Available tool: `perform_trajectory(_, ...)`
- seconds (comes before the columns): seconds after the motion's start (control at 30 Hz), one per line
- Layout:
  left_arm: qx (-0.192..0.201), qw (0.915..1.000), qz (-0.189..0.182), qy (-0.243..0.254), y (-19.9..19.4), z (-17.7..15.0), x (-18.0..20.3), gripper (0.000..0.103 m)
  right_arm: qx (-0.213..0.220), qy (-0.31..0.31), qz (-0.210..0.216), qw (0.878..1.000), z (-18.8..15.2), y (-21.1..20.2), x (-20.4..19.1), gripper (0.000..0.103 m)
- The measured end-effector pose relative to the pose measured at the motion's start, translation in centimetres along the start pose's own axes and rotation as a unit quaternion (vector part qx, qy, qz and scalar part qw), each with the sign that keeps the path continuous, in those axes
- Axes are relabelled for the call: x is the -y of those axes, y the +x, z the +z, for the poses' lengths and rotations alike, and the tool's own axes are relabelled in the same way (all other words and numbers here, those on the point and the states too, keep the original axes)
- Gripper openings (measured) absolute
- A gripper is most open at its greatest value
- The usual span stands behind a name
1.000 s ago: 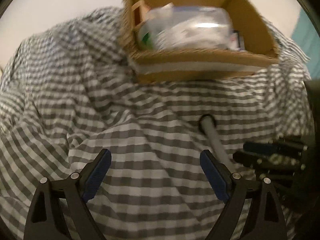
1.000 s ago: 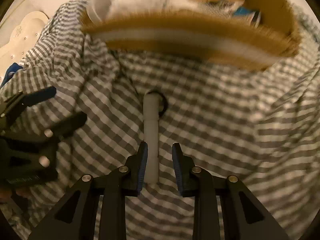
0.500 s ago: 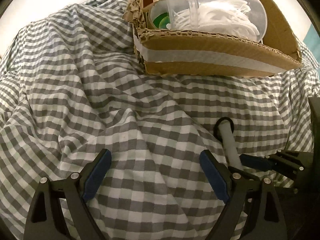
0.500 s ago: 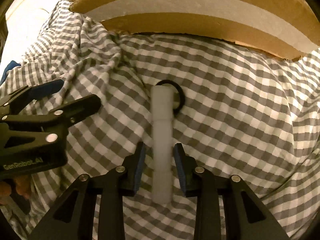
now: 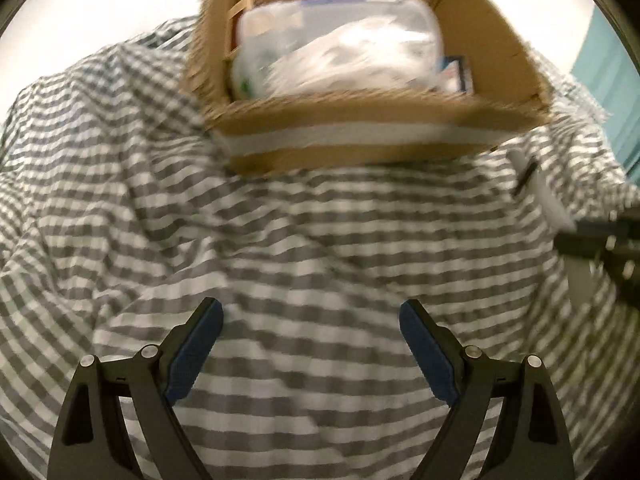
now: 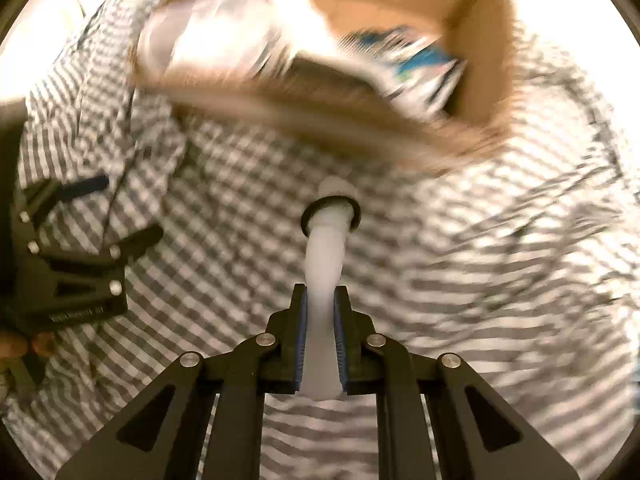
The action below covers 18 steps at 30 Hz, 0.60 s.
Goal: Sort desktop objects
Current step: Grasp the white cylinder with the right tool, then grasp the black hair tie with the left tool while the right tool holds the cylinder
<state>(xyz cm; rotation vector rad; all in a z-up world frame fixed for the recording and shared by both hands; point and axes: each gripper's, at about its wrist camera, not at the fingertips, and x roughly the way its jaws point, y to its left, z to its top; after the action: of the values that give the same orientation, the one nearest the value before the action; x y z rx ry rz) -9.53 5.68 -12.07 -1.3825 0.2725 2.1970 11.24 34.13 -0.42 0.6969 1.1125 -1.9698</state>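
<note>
A white tube with a black ring near its far end sticks out forward from my right gripper. The jaws are closing, and their blue pads press on the tube's sides, holding it above the grey checked cloth. In the left wrist view the same tube shows at the right edge, slanted. My left gripper hangs wide open over the cloth with nothing between its fingers. The cardboard box stands just beyond both grippers.
The box holds a clear plastic container and a blue and white packet. The cloth lies in rumpled folds at the left. My left gripper shows at the left of the right wrist view, with a person's fingers below it.
My right gripper's jaws have closed onto the white tube and raised it off the cloth toward the box. The left gripper has shifted a little and stays open.
</note>
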Motion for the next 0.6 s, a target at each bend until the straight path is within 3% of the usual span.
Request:
perform_trajectory(0.17,0.001,0.9996,-0.029,0.003,0.8,0.5,1.7,0.093,0.011,-0.022,0.022,0.999,1.3,-2.5,1.4,0.012)
perform_trajectory(0.33,0.003,0.9975,-0.066,0.023,1.7,0.7,3.2,0.093,-0.009,-0.038,0.101,0.994,0.6,-2.6,1.4,0.012)
perform_trajectory(0.4,0.014,0.9960,-0.082,0.033,1.3,0.6,3.9,0.093,-0.019,-0.052,0.111,0.992,-0.1,-2.2,1.0,0.012)
perform_trajectory(0.47,0.018,0.9944,-0.094,0.045,1.1,0.5,4.6,0.093,-0.043,-0.069,0.095,0.992,-0.6,-0.8,0.1,0.012)
perform_trajectory(0.6,0.002,0.9955,-0.071,0.064,1.9,-0.2,5.3,0.093,-0.127,-0.076,0.089,0.985,-2.0,2.9,-0.3,0.012)
